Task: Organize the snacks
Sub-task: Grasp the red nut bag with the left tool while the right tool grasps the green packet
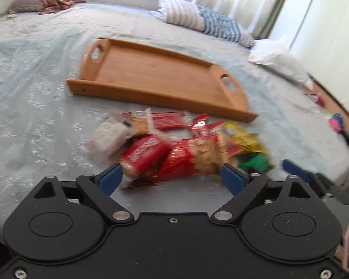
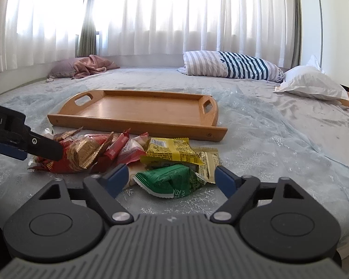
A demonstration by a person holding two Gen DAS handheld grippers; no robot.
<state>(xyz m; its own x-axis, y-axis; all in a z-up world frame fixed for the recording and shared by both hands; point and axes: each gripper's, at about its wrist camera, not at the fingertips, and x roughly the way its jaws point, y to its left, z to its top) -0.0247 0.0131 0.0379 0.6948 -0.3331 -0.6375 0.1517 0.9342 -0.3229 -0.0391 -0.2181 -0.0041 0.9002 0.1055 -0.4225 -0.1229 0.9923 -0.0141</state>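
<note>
The snack packets [image 2: 132, 155] lie heaped on the bed [image 2: 279, 139], just in front of the wooden tray [image 2: 137, 123] — none inside it. The left hand-held gripper [image 1: 172, 179] and right hand-held gripper [image 2: 172, 179] both hover spread apart, the right one's fingers either side of a green packet [image 2: 169, 181].

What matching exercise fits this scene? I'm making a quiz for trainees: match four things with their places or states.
Things:
1. rectangular wooden tray
2. green foil snack packet
3. navy-and-white striped pillow
4. crumpled pink cloth

Places or states:
A. between the right gripper's open fingers
B. far left, by the curtains
C. holds nothing, behind the snack pile
D. far right of the bed, beside a white pillow

Pairs: 1-C, 2-A, 3-D, 4-B
</note>
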